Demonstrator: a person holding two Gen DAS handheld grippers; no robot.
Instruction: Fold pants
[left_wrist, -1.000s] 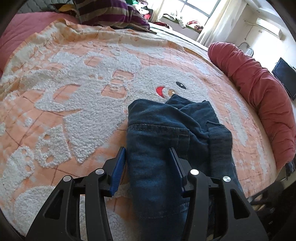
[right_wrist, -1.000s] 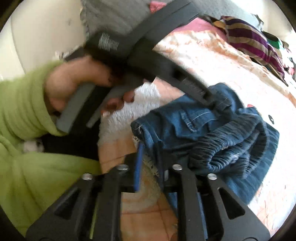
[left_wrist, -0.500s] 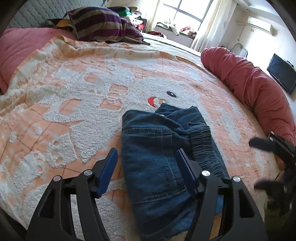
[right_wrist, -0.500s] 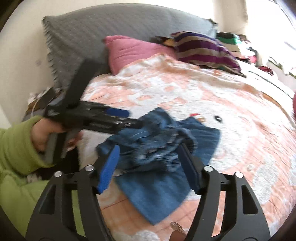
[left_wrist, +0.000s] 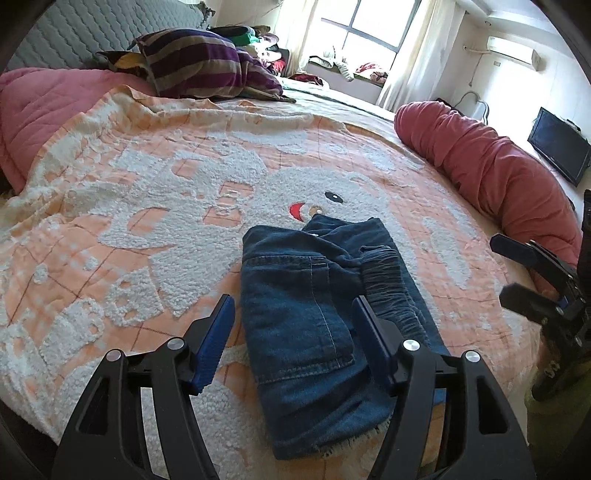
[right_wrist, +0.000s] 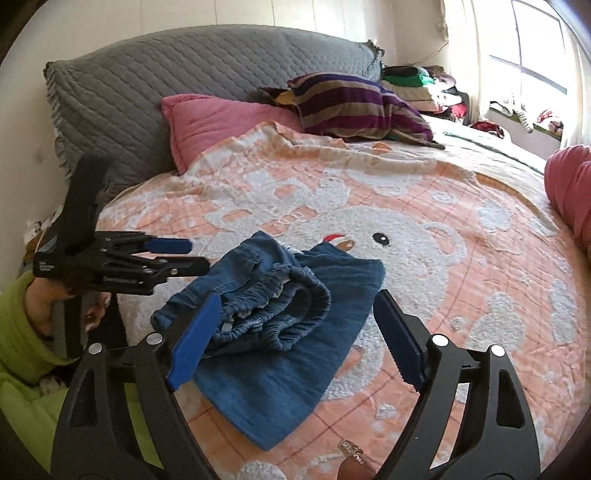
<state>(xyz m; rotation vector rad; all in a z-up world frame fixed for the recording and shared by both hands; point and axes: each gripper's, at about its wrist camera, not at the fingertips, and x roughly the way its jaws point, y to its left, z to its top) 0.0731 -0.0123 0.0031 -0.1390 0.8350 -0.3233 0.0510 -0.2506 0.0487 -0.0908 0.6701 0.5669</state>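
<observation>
Dark blue denim pants (left_wrist: 317, 314) lie folded in a compact bundle on the orange and white blanket (left_wrist: 147, 206). They also show in the right wrist view (right_wrist: 280, 325), elastic waistband on top. My left gripper (left_wrist: 291, 328) is open and empty, held above the pants' near end. It shows at the left of the right wrist view (right_wrist: 184, 254). My right gripper (right_wrist: 295, 332) is open and empty, raised above the bundle. It shows at the right edge of the left wrist view (left_wrist: 513, 269).
A striped purple pillow (left_wrist: 207, 70) and a pink pillow (right_wrist: 218, 122) lie at the head of the bed by a grey quilted headboard (right_wrist: 166, 85). A red rolled duvet (left_wrist: 491, 173) lies along the far side. A dark TV screen (left_wrist: 557, 155) is beyond it.
Both grippers have opened, let go of the pants and pulled back and up. The pants now lie still, folded on the blanket.
</observation>
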